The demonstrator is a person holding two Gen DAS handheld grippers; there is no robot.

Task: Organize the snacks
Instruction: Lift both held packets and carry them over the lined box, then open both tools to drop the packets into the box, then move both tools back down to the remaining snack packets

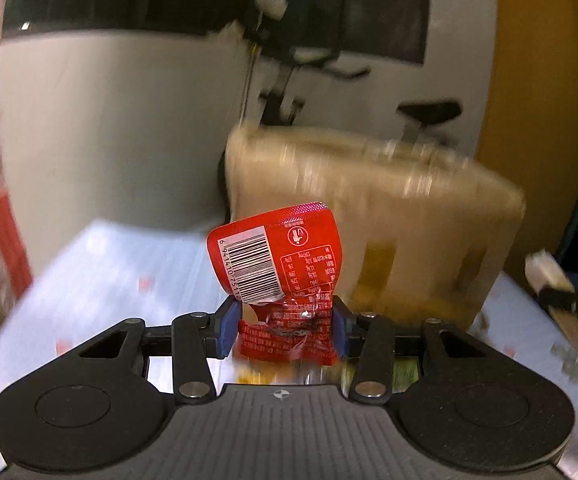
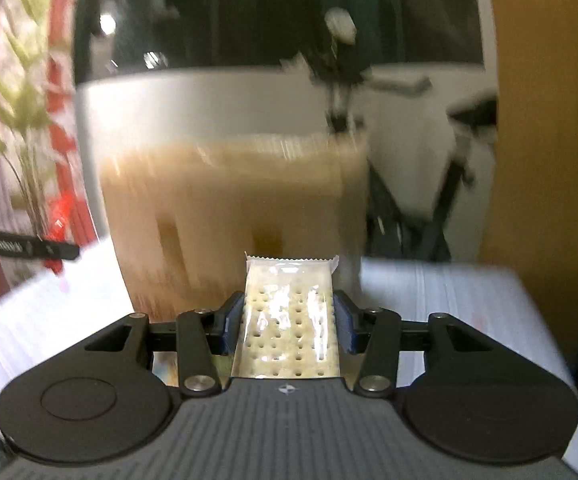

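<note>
Red sachet (image 1: pixel 279 276): pinched low in my left hand-held gripper (image 1: pixel 285 330), top flopping free, clear of the counter (image 1: pixel 101 276).
Cracker pack (image 2: pixel 289 320): clamped flat by my right hand-held gripper (image 2: pixel 289 326).
Beige basket (image 2: pixel 233 216): just ahead, likely drop spot.

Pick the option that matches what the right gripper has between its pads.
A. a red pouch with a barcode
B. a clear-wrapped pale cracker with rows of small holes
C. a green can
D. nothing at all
B: in the right wrist view the right gripper has its blue pads pressed on either side of a clear-wrapped cracker dotted with holes; the red barcoded pouch sits in the left gripper instead.
</note>
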